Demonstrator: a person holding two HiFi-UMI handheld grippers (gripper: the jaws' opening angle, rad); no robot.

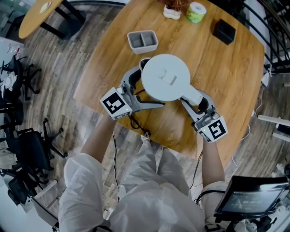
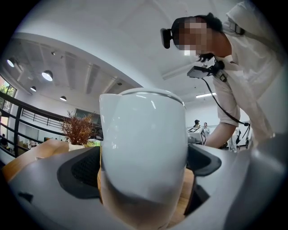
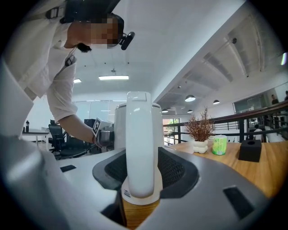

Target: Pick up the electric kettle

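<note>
A white electric kettle (image 1: 165,77) stands upright in the middle of the round wooden table (image 1: 226,90). My left gripper (image 1: 144,90) reaches in from the left at table level. In the left gripper view the kettle's rounded body (image 2: 144,143) fills the gap between the two dark pads (image 2: 78,173) and meets both of them. My right gripper (image 1: 195,100) comes from the right onto the handle. In the right gripper view the white handle (image 3: 138,148) stands upright between the pads (image 3: 177,173), which lie against its sides.
Behind the kettle sit a grey two-compartment tray (image 1: 142,41), a dried plant in a white pot (image 1: 172,11), a green can (image 1: 195,12) and a black box (image 1: 224,31). A cable hangs off the table's near edge (image 1: 136,122). Office chairs (image 1: 22,149) stand on the floor at left.
</note>
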